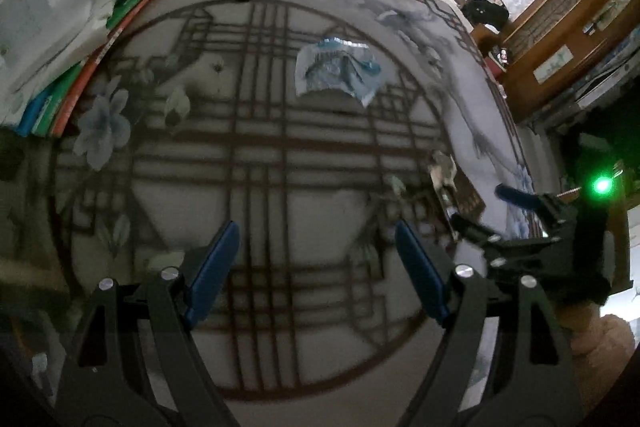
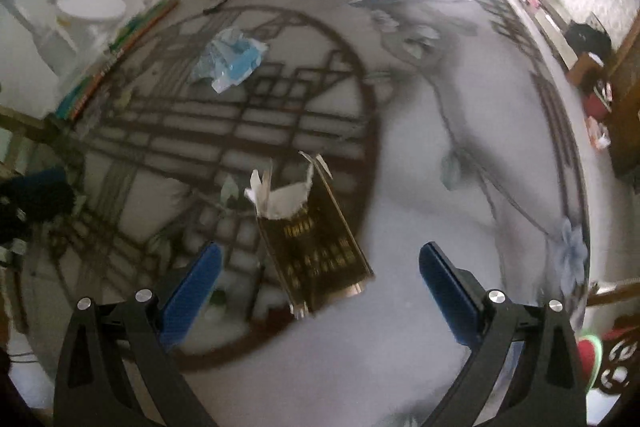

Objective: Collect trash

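Big table (image 1: 304, 187) with a dark round line pattern and painted flowers. Blue and white crumpled wrapper (image 1: 338, 69) flat on the table, inside the round pattern, near its far side. Torn brown and gold box (image 2: 316, 239) also on the table, at the near edge of the round pattern, white ripped flaps sticking up. Wrapper and box well apart. Stack of papers and coloured books (image 1: 68, 67) at the table's left edge.

Left gripper (image 1: 316, 267) above the table, jaws wide apart, nothing between them. Right gripper (image 2: 320, 283) above the table too, jaws wide apart, box just beyond the blue fingers (image 2: 192, 291), not touched.
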Available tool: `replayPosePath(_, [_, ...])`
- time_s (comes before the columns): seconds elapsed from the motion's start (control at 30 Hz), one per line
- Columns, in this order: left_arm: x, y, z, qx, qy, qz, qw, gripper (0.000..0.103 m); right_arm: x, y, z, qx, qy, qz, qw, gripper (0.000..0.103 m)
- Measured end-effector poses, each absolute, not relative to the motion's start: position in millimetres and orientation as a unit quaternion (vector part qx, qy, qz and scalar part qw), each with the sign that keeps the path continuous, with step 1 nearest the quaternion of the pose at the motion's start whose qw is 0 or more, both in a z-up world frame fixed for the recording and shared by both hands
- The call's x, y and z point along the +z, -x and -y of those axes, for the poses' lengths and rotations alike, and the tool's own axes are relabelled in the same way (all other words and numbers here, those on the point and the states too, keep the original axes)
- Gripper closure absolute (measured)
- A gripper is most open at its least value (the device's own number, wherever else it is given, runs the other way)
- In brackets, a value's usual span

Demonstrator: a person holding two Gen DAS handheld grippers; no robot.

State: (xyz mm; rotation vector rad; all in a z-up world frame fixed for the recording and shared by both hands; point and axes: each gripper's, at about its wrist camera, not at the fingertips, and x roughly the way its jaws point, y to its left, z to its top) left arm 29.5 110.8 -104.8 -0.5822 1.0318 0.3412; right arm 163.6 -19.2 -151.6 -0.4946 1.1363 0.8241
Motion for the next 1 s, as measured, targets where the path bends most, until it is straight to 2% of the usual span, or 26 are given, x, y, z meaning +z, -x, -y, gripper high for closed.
replayPosePath(0.2, [-107.9, -66.6, -125.9, 0.150, 0.272, -0.472, 0.825, 0.025, -169.1, -169.4, 7.8, 0.372, 0.237, -0.534, 0.721, 0.021])
replayPosePath(0.23, [-108.2, -74.0, -128.5, 0.151, 0.270, -0.469, 0.827, 0.023, -167.6, -169.9, 9.5, 0.371, 0.233, -0.533, 0.723, 0.030])
replayPosePath(0.27, [-108.1, -80.1, -130.2, 0.152, 0.268, -0.466, 0.829, 0.018, -166.2, -171.6, 10.6, 0.372, 0.230, -0.532, 0.725, 0.045])
replayPosePath(0.3, [-109.0, -88.5, -133.5, 0.154, 0.264, -0.463, 0.832, 0.017, -164.6, -173.5, 11.8, 0.374, 0.227, -0.531, 0.726, 0.053])
replayPosePath(0.4, [-117.7, -115.8, -142.5, 0.156, 0.254, -0.467, 0.833, 0.013, -160.2, -182.0, 18.2, 0.384, 0.192, -0.546, 0.719, 0.053])
replayPosePath(0.73, [-149.4, -169.4, -156.9, 0.172, 0.219, -0.495, 0.823, 0.015, -159.6, -178.7, 18.6, 0.391, 0.176, -0.549, 0.717, 0.051])
replayPosePath(0.8, [-152.8, -168.9, -159.4, 0.180, 0.223, -0.494, 0.821, 0.030, -159.8, -177.6, 16.6, 0.392, 0.182, -0.547, 0.717, 0.051])
replayPosePath(0.83, [-153.9, -168.4, -160.4, 0.182, 0.223, -0.493, 0.821, 0.032, -160.2, -177.7, 16.4, 0.392, 0.184, -0.546, 0.717, 0.047])
replayPosePath(0.87, [-153.5, -167.2, -160.5, 0.186, 0.219, -0.489, 0.824, 0.043, -160.7, -178.0, 15.6, 0.394, 0.184, -0.545, 0.717, 0.035])
replayPosePath(0.9, [-153.2, -166.7, -159.9, 0.188, 0.211, -0.489, 0.825, 0.061, -161.4, -178.1, 13.6, 0.393, 0.186, -0.543, 0.718, 0.030])
replayPosePath(0.93, [-153.4, -167.3, -159.4, 0.188, 0.205, -0.491, 0.826, 0.069, -162.3, -178.3, 12.2, 0.392, 0.187, -0.542, 0.720, 0.024])
replayPosePath(1.0, [-153.9, -167.3, -162.1, 0.182, 0.205, -0.494, 0.825, 0.084, -163.5, -177.5, 10.1, 0.390, 0.191, -0.540, 0.721, 0.023])
